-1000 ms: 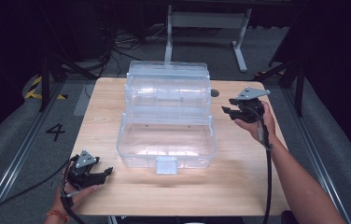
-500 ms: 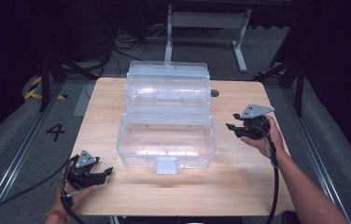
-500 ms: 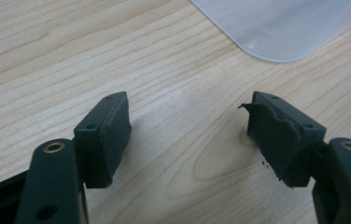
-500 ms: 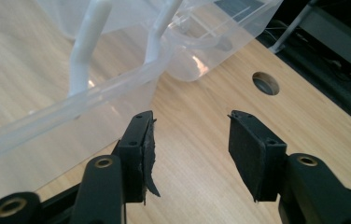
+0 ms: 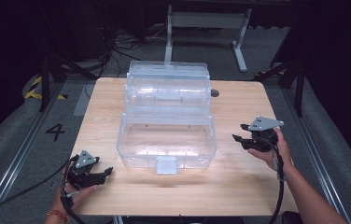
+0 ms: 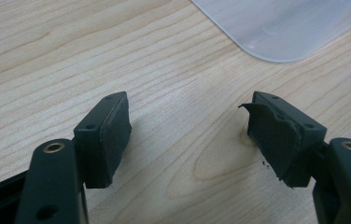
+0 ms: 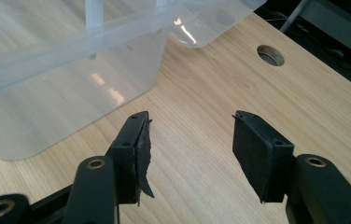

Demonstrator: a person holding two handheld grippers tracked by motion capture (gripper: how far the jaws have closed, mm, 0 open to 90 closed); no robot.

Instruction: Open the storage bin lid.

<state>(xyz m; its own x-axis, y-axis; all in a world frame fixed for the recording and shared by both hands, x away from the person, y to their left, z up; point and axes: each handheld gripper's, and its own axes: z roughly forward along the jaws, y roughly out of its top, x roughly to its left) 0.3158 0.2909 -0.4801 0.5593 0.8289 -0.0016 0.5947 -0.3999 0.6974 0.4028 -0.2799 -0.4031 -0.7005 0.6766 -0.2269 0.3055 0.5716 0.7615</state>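
Clear plastic box [image 5: 166,119] is sitting closed on the table [image 5: 239,182] while the right tool [image 5: 242,139], jaws just opening and empty, is nearing its right side, likely to grasp it next; the left tool [image 5: 102,173] is waiting half-open near its front-left corner.

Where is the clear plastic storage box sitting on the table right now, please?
In the high view, the clear plastic storage box stands at the middle of the light wooden table, between the left gripper and the right gripper.
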